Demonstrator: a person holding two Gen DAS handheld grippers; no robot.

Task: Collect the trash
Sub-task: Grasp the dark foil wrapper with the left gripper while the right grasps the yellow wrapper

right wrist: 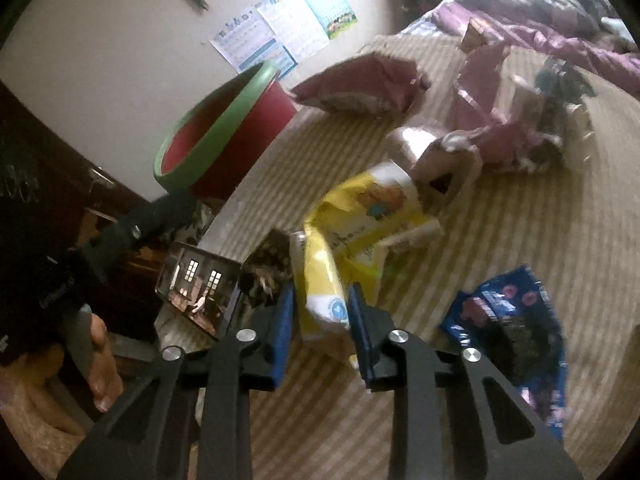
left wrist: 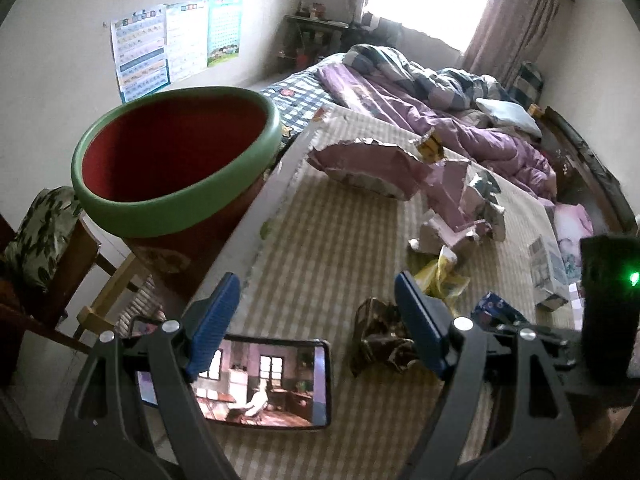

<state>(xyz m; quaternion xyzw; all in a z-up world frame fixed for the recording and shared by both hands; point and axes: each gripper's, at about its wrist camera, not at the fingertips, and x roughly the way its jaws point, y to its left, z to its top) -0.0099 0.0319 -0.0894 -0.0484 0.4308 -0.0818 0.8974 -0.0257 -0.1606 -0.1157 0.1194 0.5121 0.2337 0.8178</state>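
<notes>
The right hand-held gripper (right wrist: 320, 312) is clamped on the yellow snack bag (right wrist: 360, 220), lying on the bed (right wrist: 520, 240) near the bin (right wrist: 224, 128): light, crinkly, slippery. The left hand-held gripper (left wrist: 316, 320) hangs apart, empty.

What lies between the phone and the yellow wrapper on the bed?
A crumpled brown wrapper lies between the phone and the yellow wrapper, seen in both views.

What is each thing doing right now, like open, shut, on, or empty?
Left tongs: open, holding nothing.
Right tongs: shut on the yellow wrapper.
Bin: upright, looks empty inside.
Phone: lying flat, screen on.
Brown wrapper: crumpled on the mat.
Blue packet: torn open, flat.
</notes>
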